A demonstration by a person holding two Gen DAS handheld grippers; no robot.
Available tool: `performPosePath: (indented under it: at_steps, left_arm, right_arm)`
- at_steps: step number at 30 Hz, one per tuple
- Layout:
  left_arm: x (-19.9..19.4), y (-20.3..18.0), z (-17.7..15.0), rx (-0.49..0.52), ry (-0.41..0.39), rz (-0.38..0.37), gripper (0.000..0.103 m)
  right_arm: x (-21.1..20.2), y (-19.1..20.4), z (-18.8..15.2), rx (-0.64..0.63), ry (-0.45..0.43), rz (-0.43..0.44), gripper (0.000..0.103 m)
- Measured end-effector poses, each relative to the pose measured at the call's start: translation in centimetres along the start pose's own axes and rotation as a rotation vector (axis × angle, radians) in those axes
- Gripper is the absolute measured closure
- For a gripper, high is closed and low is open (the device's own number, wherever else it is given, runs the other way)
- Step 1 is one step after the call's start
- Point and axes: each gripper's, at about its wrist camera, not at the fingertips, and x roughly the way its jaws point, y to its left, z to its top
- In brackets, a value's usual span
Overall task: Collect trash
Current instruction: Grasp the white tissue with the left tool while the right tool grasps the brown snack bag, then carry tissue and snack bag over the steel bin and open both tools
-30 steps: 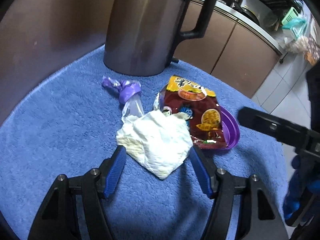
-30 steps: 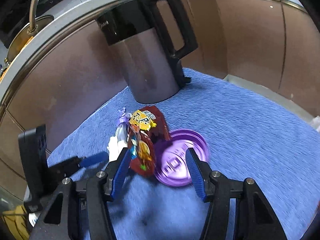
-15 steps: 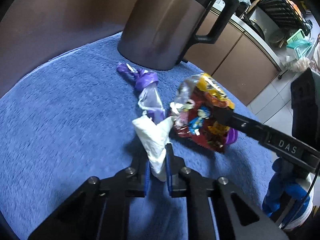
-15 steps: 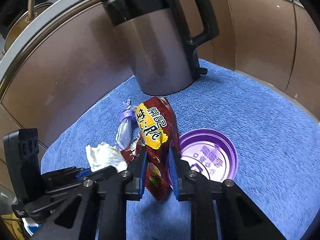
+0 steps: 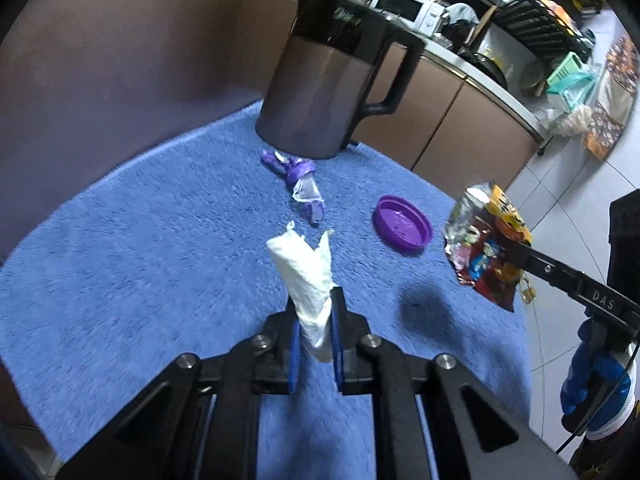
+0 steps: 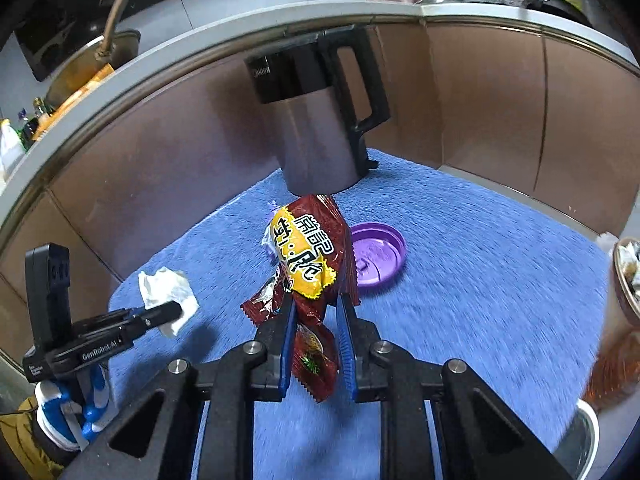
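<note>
the left gripper (image 5: 314, 334) has its blue fingers (image 5: 294, 344) clamped on a crumpled white paper tissue (image 5: 306, 276), lifted above the blue fuzzy towel (image 5: 140, 260) covering the tabletop. the right gripper (image 6: 314, 330) pinches a red and yellow foil snack wrapper (image 6: 310, 256), also raised. on the towel lie a round purple plastic lid (image 5: 402, 226) and a twisted purple plastic wrapper (image 5: 300, 180), near a tall dark metal kettle (image 5: 324, 80).
</note>
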Motion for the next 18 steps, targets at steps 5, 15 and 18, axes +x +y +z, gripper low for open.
performPosePath:
  at_steps: [5,15,18]
  left_arm:
    - [-4.0,-2.3,-1.6,0.069,-0.040,0.021,0.091]
    - [-6.3,-7.4,-4.1,0.168,-0.047,0.000,0.091]
    - [-6.6,-9.2,-4.5,0.187,-0.053,-0.019,0.091]
  right_arm:
    - [-4.7,0.4,-2.4,0.008,-0.043,-0.026,0.084]
    - [-14.2,-2.7,-8.0,0.105,-0.150,-0.139,0.084]
    - [-16.8,-3.9,-9.5,0.133,-0.185,-0.173,0.084]
